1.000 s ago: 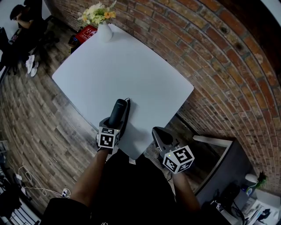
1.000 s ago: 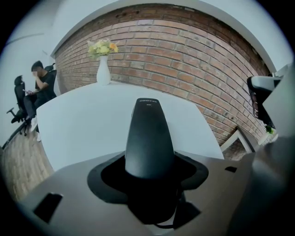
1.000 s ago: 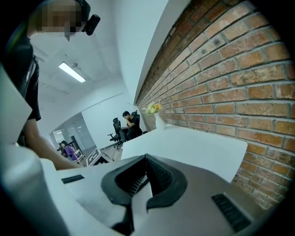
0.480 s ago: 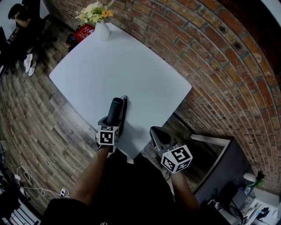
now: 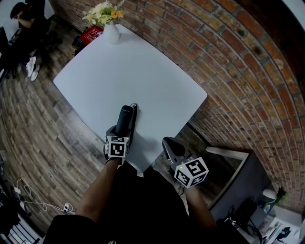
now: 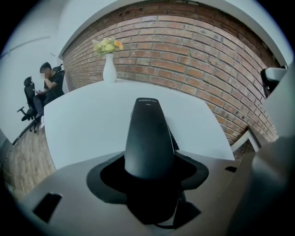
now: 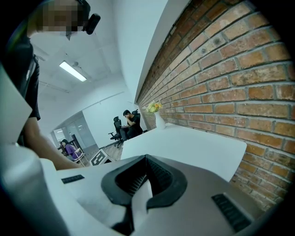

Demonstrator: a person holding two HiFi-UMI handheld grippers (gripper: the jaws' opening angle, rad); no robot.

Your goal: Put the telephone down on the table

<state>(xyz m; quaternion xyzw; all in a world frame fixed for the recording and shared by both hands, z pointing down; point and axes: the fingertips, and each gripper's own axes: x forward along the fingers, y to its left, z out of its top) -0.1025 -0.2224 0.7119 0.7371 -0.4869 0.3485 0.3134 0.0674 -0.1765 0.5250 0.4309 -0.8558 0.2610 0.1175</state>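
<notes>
the left gripper (image 5: 122, 131) is clamped on the black telephone (image 5: 126, 116), angled down over the near edge of the white tabletop (image 5: 143, 66), probably to lay it flat; whether it touches yet is unclear. the right gripper (image 5: 170, 146) hangs off the near right corner, jaws together and empty, out of the way.

White vase (image 5: 113, 34) of flowers (image 5: 104, 13) near brick wall (image 5: 248, 71); red box (image 5: 90, 34) on plank floor (image 5: 43, 124); 1 seated person (image 5: 26, 19).

Vase (image 5: 112, 33) at the table's (image 5: 152, 76) far corner; telephone (image 5: 125, 119) over its near edge.
</notes>
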